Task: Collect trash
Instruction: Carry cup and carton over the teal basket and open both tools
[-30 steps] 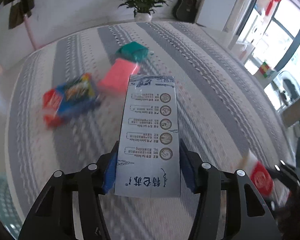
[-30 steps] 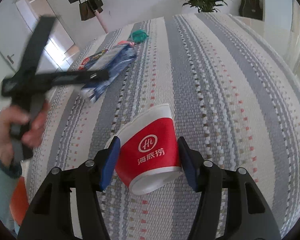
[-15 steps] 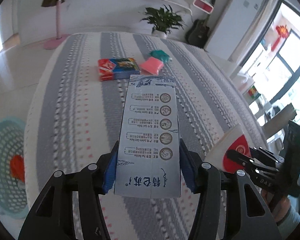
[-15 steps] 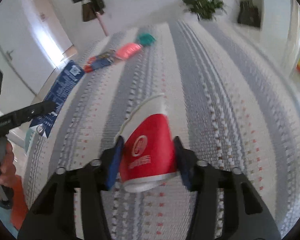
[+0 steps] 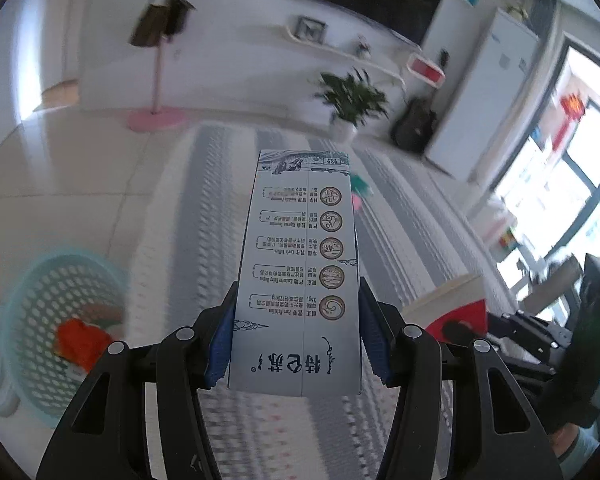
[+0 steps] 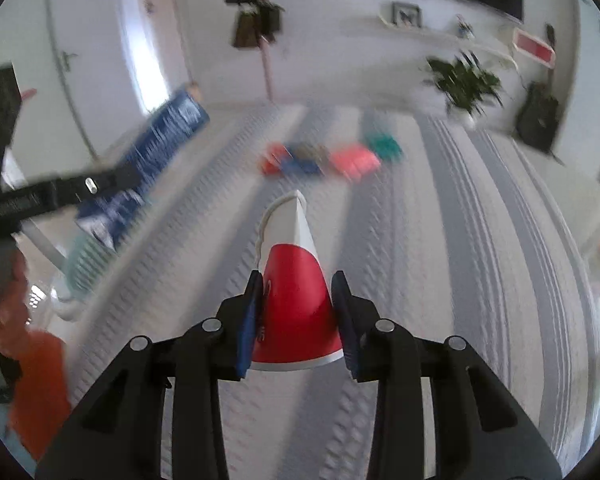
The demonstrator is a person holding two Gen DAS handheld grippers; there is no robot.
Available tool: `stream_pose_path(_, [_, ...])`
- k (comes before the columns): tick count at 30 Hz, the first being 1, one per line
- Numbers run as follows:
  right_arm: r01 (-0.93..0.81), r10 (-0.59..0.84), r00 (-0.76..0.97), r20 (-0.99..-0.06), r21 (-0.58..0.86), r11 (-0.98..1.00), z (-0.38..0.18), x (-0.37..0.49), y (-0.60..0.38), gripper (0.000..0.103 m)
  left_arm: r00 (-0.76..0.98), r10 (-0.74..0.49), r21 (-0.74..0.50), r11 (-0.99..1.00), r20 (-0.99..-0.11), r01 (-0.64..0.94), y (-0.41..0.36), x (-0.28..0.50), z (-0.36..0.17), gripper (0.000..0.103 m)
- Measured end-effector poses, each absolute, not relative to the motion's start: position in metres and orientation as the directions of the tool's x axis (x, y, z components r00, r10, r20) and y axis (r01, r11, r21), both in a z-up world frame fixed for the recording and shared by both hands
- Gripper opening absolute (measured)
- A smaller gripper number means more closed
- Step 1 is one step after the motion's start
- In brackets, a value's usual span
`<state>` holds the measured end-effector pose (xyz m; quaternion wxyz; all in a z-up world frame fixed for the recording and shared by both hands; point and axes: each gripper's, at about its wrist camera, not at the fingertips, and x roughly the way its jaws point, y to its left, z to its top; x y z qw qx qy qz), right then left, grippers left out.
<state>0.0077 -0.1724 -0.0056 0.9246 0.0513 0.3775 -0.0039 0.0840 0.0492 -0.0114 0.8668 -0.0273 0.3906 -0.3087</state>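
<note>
**Operator A:** Report the state of the left tool (image 5: 296,344).

**Operator B:** Clamped on a milk carton (image 5: 300,272). The blue pads (image 5: 220,348) press both side faces, and the carton projects forward, raised above the striped surface (image 5: 188,240).

**Operator A:** And the right tool (image 6: 298,320)?

**Operator B:** Clamped on a red-and-white paper cup (image 6: 296,280), squeezed flat, open rim pointing away, held above the same surface.

**Operator A:** Items beyond the tools?

**Operator B:** A teal basket (image 5: 56,320) stands on the floor beside the surface's left edge, with an orange item (image 5: 80,344) inside. Farther along the surface lie a red-and-blue packet (image 6: 292,160), a pink packet (image 6: 354,162) and a green packet (image 6: 384,146), close together. All are blurred. A potted plant (image 5: 350,100) stands past the far edge.
</note>
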Motion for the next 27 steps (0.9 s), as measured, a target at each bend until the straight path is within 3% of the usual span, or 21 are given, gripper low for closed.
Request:
stream_pose_path(6, [-0.139,0.182,0.772,-0.609,0.118,0.983,0.048,0.063,-0.106,0.032,0.632,-0.493,-0.323,0.870,-0.598,0.373,0.131,0.104,0.021,0.052])
stream_pose_path(10, [-0.263,0.307,0.742,-0.597,0.162,0.951,0.056,0.098,-0.054,0.032,0.679,-0.420,-0.329,0.905,-0.602,0.269,0.183,0.116,0.022,0.052])
stream_pose_path(15, [-0.356,0.391,0.663,-0.639,0.190,0.915,0.037,0.143,0.010,0.032,0.692,-0.335,-0.344,0.929,-0.639,0.132,0.242,0.133,0.002,0.052])
stream_pose_path(27, [-0.346,0.390,0.524,-0.757,0.229,0.910,-0.048,0.203,0.075,0.034,0.632,-0.271,-0.378,0.925,-0.726,-0.038,0.307,0.162,-0.069,0.053])
